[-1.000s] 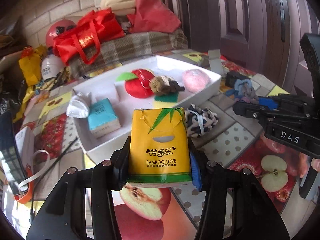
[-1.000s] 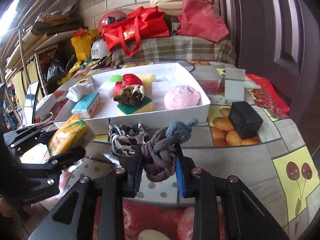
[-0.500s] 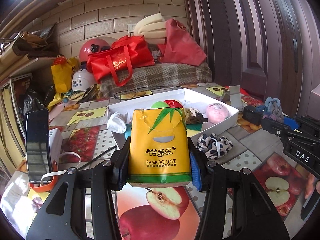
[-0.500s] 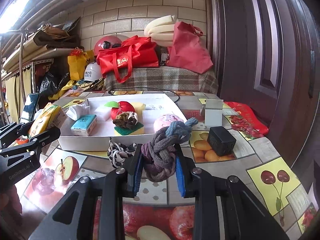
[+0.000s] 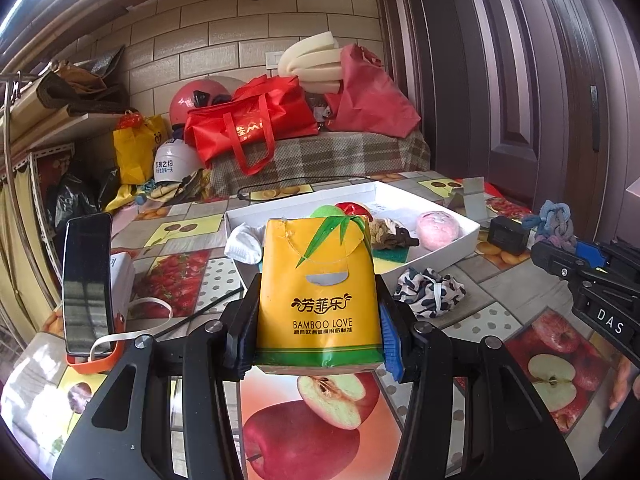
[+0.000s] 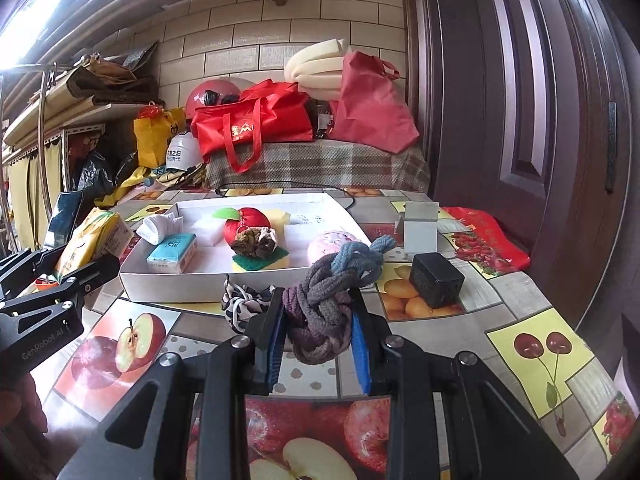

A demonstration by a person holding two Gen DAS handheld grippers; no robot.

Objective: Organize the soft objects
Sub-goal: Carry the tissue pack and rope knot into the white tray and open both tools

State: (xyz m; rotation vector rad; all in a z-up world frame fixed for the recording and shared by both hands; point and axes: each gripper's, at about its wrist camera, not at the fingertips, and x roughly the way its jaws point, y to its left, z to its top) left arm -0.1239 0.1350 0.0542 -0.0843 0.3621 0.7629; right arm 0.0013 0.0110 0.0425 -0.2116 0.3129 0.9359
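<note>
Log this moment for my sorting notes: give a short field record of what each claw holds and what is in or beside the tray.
left claw: shut on tissue pack
right claw: shut on knotted rope
tray: holds sock, blue pack, sponge, pink puff
outside tray: spotted scrunchie, touching the front wall

I see the tray [image 6: 208, 280] on the table [image 6: 500, 300], with a sponge [image 6: 262, 262], a tissue pack [image 6: 172, 254] and a ball [image 6: 334, 242] in it. A scrunchie [image 6: 242, 304] lies just before the tray, a box [image 6: 436, 280] to its right (bags sit behind)
</note>
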